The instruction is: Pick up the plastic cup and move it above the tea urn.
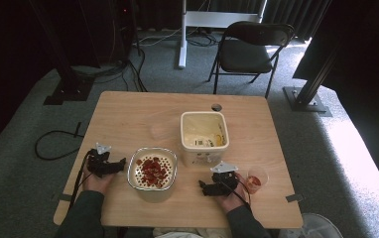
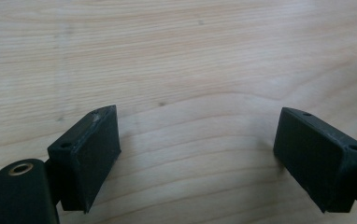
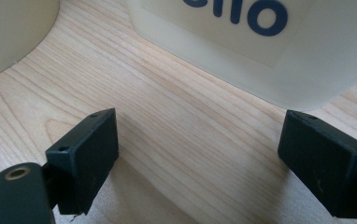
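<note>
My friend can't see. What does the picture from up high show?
A person sits at a wooden table with an open gripper in each hand, the left gripper and right gripper either side of a white strainer bowl of red pieces. Behind stands a cream tub; a small plastic cup sits at right.

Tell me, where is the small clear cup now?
In the high view, the small cup stands near the table's front right edge, just right of the right gripper and below the square tub.
</note>
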The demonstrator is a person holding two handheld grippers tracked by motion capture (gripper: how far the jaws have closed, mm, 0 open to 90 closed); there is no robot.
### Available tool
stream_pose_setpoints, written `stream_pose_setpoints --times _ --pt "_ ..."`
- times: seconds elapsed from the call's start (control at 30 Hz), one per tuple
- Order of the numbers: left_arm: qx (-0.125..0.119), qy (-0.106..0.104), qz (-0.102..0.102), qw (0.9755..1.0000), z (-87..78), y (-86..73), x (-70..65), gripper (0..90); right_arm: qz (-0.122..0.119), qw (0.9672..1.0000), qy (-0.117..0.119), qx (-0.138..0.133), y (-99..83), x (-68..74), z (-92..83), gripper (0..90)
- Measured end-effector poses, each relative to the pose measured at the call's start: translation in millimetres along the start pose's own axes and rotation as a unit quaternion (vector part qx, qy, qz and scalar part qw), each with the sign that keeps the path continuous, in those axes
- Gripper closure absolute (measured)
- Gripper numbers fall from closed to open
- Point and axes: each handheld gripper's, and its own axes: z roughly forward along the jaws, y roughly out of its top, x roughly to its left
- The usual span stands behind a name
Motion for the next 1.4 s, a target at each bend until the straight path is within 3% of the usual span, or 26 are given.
stream_pose_setpoints --times 0.2,0.37,0.5,0.67,0.9,0.93,1.0,1.17,1.4 --pt "0.002 -0.006 0.007 1.0000 0.2 2.0 -0.1 17.5 0.000 1.0000 0.000 0.000 0.0 0.1 0.0 11.8" --pt "-0.002 -0.007 0.005 1.0000 0.3 3.1 1.1 26.0 0.002 1.0000 -0.002 0.000 -0.2 0.5 -0.2 11.8" --pt "0.005 -0.009 0.008 0.9999 1.3 9.3 3.2 40.8 0.003 1.0000 -0.004 0.000 -0.8 1.3 -0.8 11.9" --pt "0.009 -0.028 0.004 0.9996 7.0 24.1 3.8 47.7 0.005 1.0000 -0.007 0.000 -3.5 3.8 -3.5 12.0" --pt "-0.023 -0.036 0.012 0.9990 -3.4 57.1 -0.3 43.1 0.007 0.9999 -0.009 0.001 -4.7 5.4 -5.0 11.9" --pt "-0.031 -0.042 0.015 0.9985 -4.7 72.3 -2.2 43.1 0.007 0.9999 -0.009 0.000 -4.9 5.6 -5.1 11.9" --pt "-0.038 -0.049 0.014 0.9980 -3.5 83.7 -4.1 42.4 0.008 0.9999 -0.010 0.001 -5.4 6.1 -5.7 11.9" --pt "-0.043 -0.077 0.017 0.9960 8.4 115.6 -11.5 42.7 0.008 0.9999 -0.010 0.001 -5.8 6.5 -6.1 11.9" --pt "-0.025 -0.115 0.013 0.9929 33.6 141.6 -24.4 43.9 0.008 0.9999 -0.010 0.001 -5.8 6.5 -6.1 12.0"
